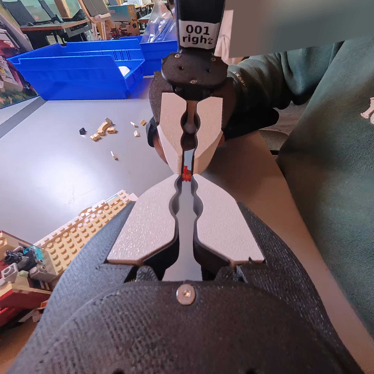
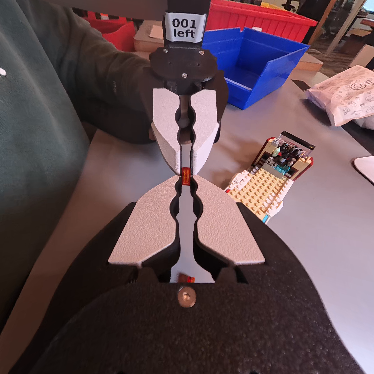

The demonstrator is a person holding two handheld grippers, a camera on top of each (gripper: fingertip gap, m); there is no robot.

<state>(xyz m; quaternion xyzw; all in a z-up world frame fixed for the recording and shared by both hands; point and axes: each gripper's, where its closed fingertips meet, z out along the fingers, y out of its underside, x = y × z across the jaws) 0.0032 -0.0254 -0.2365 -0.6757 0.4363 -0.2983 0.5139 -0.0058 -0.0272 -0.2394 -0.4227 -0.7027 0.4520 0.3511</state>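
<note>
I see my left gripper [image 1: 186, 179] and right gripper [image 2: 185, 179] meeting tip to tip above the grey surface [image 1: 60, 172], both sets of fingers narrow and pinching one small red brick [image 2: 185, 176] between them. The tan brick model [image 2: 265, 194] sits just beside the tips, loose tan pieces [image 1: 105, 129] and a blue bin [image 1: 81, 72] lie farther off

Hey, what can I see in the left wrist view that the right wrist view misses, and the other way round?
Only the left wrist view shows the loose tan pieces scattered on the table. Only the right wrist view shows the red bin and the printed bag. Both show the left gripper and right gripper tip to tip, gripping one small translucent red-orange brick, plus the tan brick model.
</note>
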